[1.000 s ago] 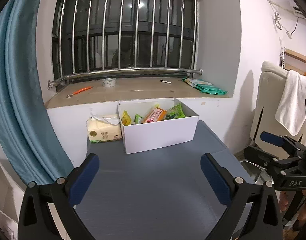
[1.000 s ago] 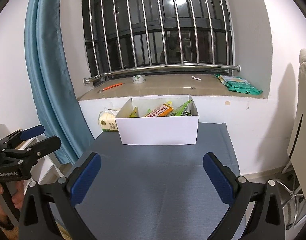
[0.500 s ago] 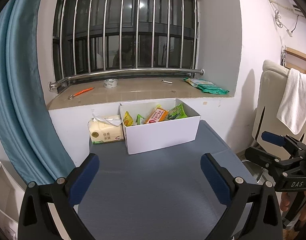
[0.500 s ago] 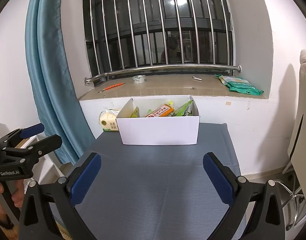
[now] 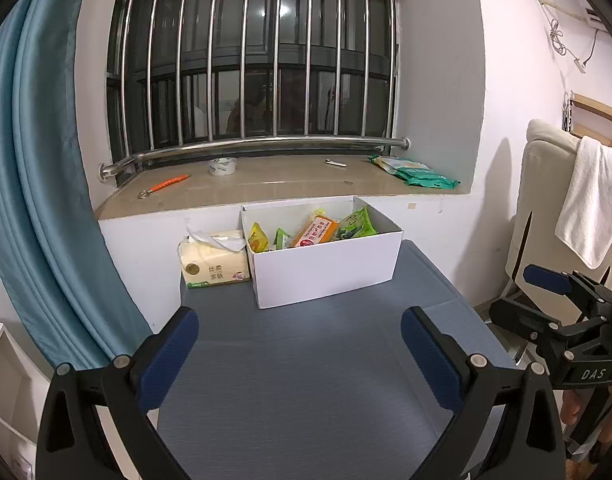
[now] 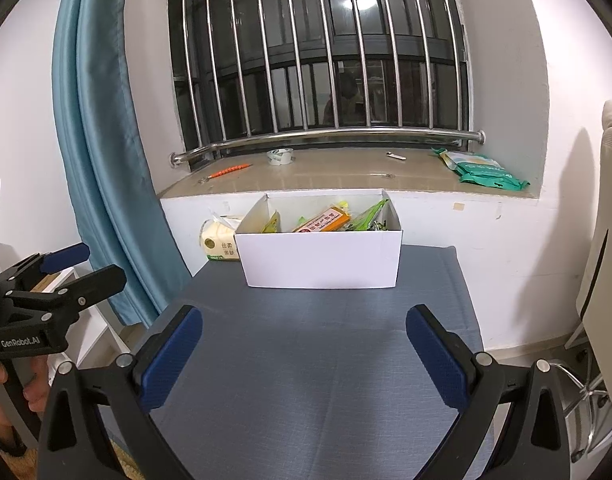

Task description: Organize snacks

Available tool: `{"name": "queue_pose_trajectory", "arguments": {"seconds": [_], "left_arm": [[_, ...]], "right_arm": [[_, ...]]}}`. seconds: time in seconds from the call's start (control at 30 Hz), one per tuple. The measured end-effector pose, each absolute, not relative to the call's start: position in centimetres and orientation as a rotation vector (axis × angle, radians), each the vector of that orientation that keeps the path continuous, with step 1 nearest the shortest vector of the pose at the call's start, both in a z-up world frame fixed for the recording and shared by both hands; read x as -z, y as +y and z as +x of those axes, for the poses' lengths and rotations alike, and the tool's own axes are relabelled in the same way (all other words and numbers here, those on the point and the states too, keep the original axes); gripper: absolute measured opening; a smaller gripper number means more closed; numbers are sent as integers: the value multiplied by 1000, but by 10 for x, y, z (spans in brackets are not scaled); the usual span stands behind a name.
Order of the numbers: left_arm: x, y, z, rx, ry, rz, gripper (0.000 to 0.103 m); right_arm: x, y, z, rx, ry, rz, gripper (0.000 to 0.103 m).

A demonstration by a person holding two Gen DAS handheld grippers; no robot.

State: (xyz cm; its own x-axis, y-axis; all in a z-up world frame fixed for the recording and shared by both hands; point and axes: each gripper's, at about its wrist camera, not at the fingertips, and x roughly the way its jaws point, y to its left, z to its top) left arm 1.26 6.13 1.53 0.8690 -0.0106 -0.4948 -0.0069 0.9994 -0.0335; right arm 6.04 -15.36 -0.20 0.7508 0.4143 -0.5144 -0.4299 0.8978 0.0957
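A white cardboard box (image 5: 326, 268) (image 6: 320, 258) stands at the far end of the grey table (image 5: 306, 380) (image 6: 318, 380), under the window sill. Inside it lie snack packets: a yellow one (image 5: 258, 237), an orange bar (image 5: 316, 231) (image 6: 324, 220) and a green bag (image 5: 356, 224). My left gripper (image 5: 300, 354) hovers open above the near part of the table, well short of the box, nothing between its blue pads. My right gripper (image 6: 304, 354) is open too, equally far back and empty.
A tissue pack (image 5: 212, 258) sits left of the box against the wall. The sill holds a tape roll (image 5: 223, 166), an orange tool (image 5: 166, 185) and green packets (image 5: 416, 170). A blue curtain (image 5: 34, 184) hangs left; a chair with a towel (image 5: 586, 196) stands right.
Both views have shifted only slightly; the left gripper's view has drifted a little, with the box sitting marginally further right. Both grippers stay open and empty.
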Motion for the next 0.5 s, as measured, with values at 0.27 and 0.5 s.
{"name": "queue_pose_trajectory", "arguments": {"seconds": [0.27,0.5], "left_arm": [[-16,61,13,0,517,-32,103],[-15,61,14,1,520,-31,103]], "right_arm": [[3,-154,61,-465,555,-30,103],[4,-155,63,-466,559,-29,103]]}}
